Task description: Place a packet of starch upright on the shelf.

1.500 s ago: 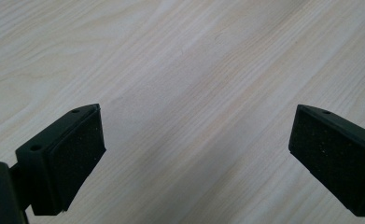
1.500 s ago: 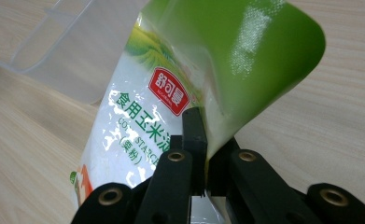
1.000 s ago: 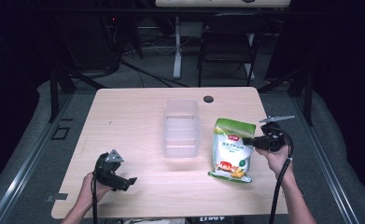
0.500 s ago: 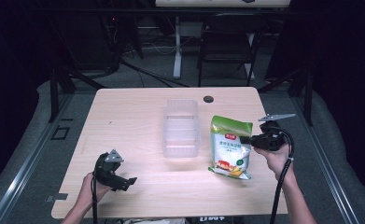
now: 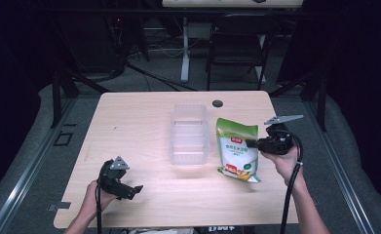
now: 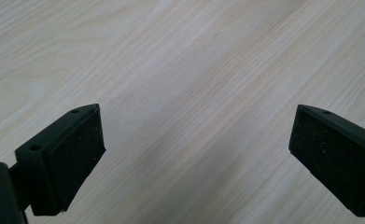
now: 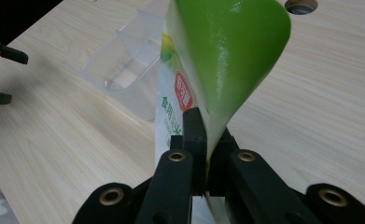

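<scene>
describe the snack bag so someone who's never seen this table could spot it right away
Start at the wooden table and find the clear bin near its middle. Just to the right of the bin is the bag, pinched at its edge by the right claw. It is the one colourful thing there: green on top, white with printed food below, and a red label.
</scene>
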### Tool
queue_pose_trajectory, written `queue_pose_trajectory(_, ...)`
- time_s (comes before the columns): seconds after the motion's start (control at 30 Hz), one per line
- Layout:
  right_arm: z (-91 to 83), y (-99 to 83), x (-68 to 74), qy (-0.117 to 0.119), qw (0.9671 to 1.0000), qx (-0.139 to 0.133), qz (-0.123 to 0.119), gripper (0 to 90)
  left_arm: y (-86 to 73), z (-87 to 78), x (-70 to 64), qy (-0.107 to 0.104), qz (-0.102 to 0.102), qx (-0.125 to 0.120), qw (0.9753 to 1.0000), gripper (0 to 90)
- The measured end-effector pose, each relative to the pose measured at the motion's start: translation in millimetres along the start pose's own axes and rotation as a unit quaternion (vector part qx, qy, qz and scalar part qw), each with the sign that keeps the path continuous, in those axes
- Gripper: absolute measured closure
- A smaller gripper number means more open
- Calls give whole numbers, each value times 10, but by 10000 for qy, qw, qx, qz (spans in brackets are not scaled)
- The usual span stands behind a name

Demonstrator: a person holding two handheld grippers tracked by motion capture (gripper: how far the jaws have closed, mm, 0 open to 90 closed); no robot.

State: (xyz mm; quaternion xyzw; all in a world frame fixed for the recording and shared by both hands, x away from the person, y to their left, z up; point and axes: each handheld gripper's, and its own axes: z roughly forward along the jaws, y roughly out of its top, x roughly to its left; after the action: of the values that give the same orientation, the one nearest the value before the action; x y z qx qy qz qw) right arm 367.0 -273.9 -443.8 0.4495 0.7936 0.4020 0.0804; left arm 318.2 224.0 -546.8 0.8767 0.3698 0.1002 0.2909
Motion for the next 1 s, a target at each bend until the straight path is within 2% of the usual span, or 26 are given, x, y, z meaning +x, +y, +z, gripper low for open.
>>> queue_pose_trajectory(0.37, -14, 173, 29, -79, 9997, -67, -216, 900, -4, -1, -2, -7, 3, -12, 10000, 30)
queue_pose_trajectory(0.6, -6, 277, 4, -119, 9994, -12, -309, 900, -3, 0, -2, -7, 12, -11, 10000, 30)
queue_pose_trajectory(1.0, -30, 470, -78, -210, 9994, 39, -267, 900, -5, -1, -1, -26, 3, -20, 10000, 30)
